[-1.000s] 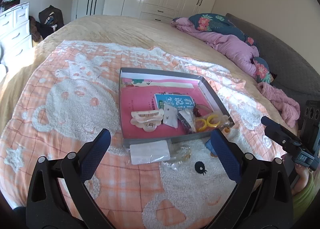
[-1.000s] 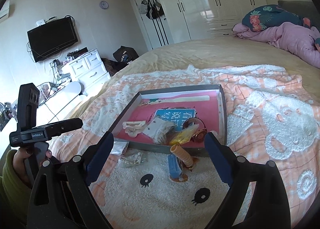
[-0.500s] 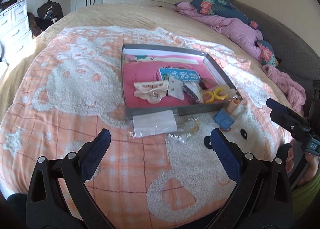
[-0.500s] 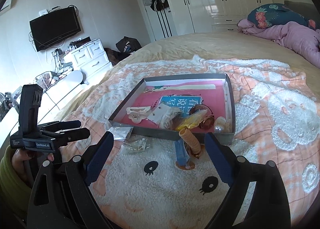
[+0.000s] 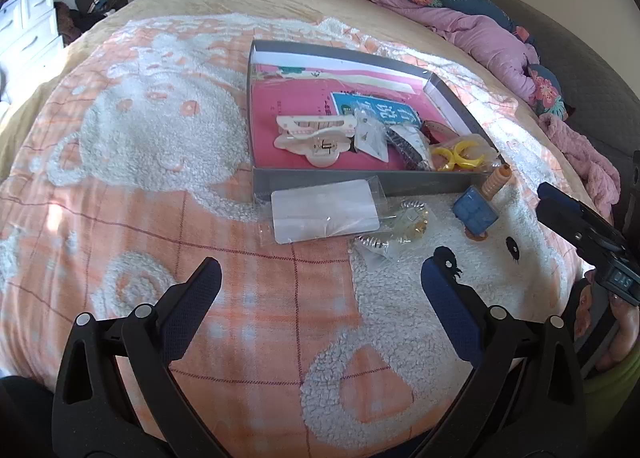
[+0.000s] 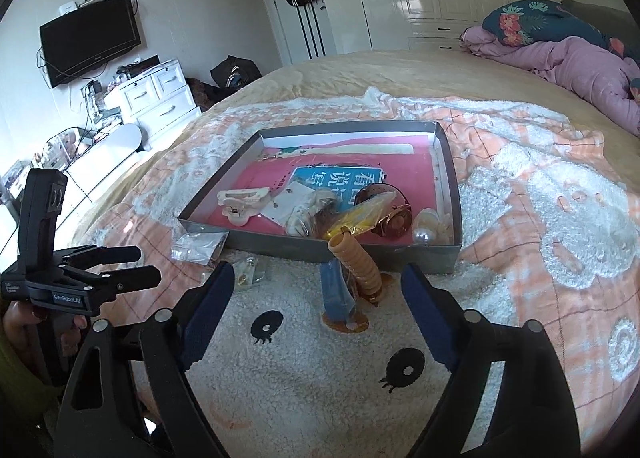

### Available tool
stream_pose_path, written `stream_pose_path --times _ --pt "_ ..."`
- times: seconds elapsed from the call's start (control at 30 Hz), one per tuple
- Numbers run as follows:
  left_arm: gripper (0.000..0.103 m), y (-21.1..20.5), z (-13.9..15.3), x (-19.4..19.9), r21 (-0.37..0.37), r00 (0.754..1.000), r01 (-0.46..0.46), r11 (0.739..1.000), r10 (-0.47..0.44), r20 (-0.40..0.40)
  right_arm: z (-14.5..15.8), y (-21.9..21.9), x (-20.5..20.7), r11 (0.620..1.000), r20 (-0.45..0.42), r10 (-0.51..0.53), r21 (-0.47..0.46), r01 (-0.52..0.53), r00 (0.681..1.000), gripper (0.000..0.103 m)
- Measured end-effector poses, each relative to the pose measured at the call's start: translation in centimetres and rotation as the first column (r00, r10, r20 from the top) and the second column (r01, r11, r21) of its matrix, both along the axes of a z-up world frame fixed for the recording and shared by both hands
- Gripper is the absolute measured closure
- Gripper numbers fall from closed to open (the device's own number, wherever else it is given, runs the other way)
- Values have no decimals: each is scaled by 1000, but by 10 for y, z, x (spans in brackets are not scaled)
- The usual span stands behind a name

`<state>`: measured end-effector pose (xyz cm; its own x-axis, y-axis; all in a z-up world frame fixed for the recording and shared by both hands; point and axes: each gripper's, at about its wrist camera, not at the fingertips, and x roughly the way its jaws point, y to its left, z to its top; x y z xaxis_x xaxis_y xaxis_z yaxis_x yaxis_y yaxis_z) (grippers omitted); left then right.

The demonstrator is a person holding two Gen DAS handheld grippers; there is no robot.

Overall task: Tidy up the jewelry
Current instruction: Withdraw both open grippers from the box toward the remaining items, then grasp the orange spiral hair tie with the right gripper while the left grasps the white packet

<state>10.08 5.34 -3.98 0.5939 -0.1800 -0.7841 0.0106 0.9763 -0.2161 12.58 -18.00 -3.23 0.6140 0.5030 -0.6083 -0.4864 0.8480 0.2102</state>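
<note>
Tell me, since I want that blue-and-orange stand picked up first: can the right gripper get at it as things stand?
Probably yes. The stand sits on the blanket outside the grey tray, straight ahead of the open right gripper, with only bare fleece between them.

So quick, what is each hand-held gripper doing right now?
Left hand-held gripper: open, holding nothing.
Right hand-held gripper: open, jaws just closing a little, holding nothing.

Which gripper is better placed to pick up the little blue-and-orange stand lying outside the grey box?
Right, probably. The right gripper is open and points straight at the stand, just short of it. The left gripper faces the clear packets, with the stand off to its side.
</note>
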Motion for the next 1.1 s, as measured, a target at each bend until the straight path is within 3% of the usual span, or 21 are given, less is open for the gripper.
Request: stream_pose_path --times 0.33,0.5,0.6,0.73,1.1 --pt "10 -1 -12 15 -82 1000 -14 997 13 -14 -16 10 27 997 15 -36 -65 37 999 51" --pt "10 1 -18 27 -121 999 -35 992 32 -27 -24 18 36 994 20 -8 -110 10 1000 77" --pt "10 1 -22 35 -130 998 -47 990 41 -45 -27 21 36 993 33 3 -118 1 999 78" --pt "10 -5 -25 43 -82 998 -50 995 46 -48 -24 16 35 995 47 4 -100 1 999 82" --pt "10 -11 -33 65 -26 995 -79 997 77 -68 -13 3 27 999 67 25 -37 -23 997 82"
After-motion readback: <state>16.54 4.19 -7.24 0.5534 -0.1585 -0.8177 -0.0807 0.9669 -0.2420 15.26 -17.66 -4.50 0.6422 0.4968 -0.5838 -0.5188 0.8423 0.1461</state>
